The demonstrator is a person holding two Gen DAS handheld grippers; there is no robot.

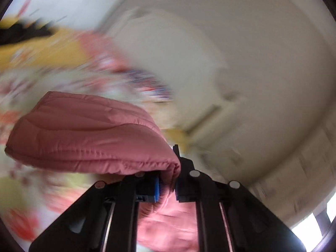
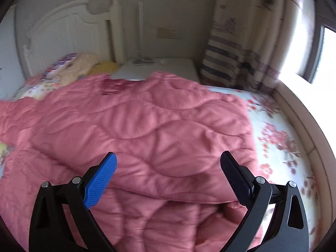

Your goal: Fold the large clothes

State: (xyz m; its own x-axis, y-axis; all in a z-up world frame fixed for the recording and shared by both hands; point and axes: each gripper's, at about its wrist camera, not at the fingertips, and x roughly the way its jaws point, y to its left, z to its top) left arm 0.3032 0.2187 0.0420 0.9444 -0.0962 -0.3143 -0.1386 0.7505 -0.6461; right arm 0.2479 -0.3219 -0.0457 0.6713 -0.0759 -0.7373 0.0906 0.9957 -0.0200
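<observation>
A large pink quilted comforter (image 2: 147,130) lies spread over the bed, with a folded-over layer on top. My right gripper (image 2: 168,159) is open just above it, its blue-padded fingers (image 2: 100,180) spread wide and empty. My left gripper (image 1: 168,180) is shut on an edge of the same pink comforter (image 1: 88,134) and holds it lifted, the cloth bulging out to the left of the fingers. The background of the left wrist view is blurred by motion.
A floral bed sheet (image 2: 279,145) shows at the right of the bed. A white headboard (image 2: 69,27), pillows (image 2: 69,67) and a white nightstand (image 2: 159,67) stand at the far end. A striped curtain (image 2: 235,58) and bright window (image 2: 327,54) are at the right.
</observation>
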